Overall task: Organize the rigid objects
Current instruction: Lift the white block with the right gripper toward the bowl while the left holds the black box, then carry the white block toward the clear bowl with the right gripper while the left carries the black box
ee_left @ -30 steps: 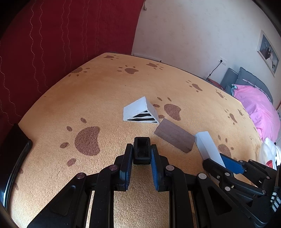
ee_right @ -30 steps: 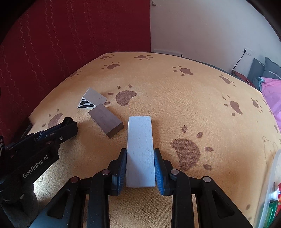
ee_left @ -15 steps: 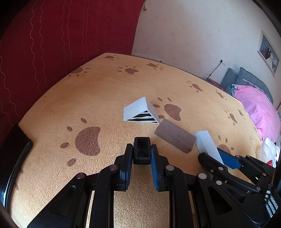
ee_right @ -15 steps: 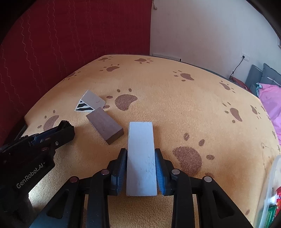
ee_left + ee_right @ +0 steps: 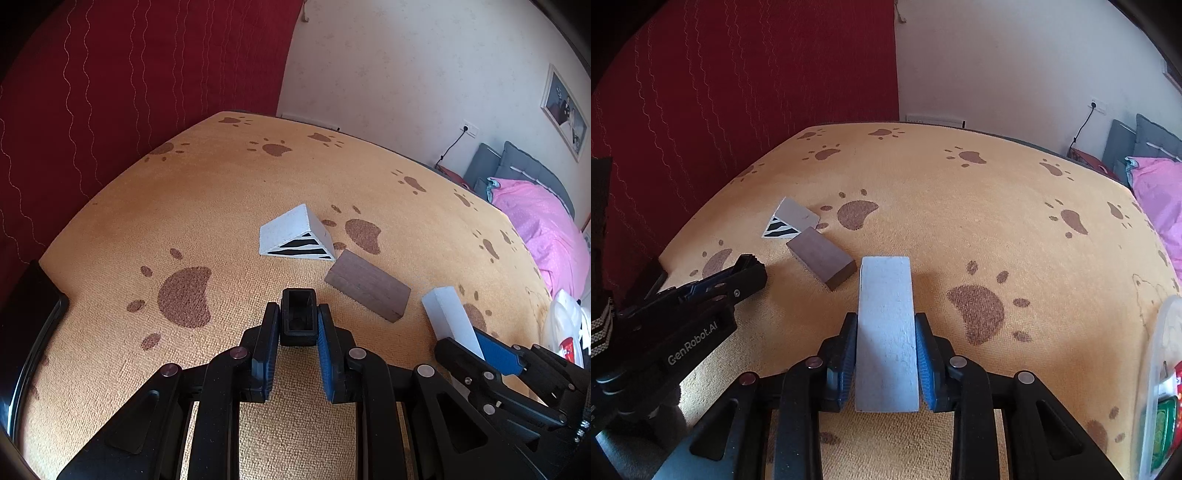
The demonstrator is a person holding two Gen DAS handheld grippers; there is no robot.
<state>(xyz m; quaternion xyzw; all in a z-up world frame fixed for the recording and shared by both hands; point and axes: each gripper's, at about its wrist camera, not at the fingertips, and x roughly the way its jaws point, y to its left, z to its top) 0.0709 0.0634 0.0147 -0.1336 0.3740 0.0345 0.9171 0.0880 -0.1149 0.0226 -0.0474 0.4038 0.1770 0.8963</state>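
My left gripper [image 5: 298, 325] is shut on a small black hollow box [image 5: 298, 316], held just above the orange paw-print carpet [image 5: 207, 206]. Ahead of it lie a white wedge with zebra-striped end [image 5: 293, 234] and a dark brown block [image 5: 367, 290]. My right gripper [image 5: 886, 350] is shut on a long white block [image 5: 886, 328] that sticks forward, its far end close to the brown block [image 5: 822, 262]. The wedge [image 5: 792, 219] lies beyond that. In the left wrist view the right gripper [image 5: 495, 354] and its white block [image 5: 452, 319] show at the right.
A red curtain [image 5: 110, 92] hangs at the left and a white wall behind. A bed with pink cover [image 5: 539, 221] stands at the right. A clear plastic container [image 5: 1161, 387] with colourful items sits at the right edge. A dark object [image 5: 26, 321] borders the carpet's left edge.
The right gripper with the white block has crept forward a little toward the brown block. The left gripper and its black box have stayed put.
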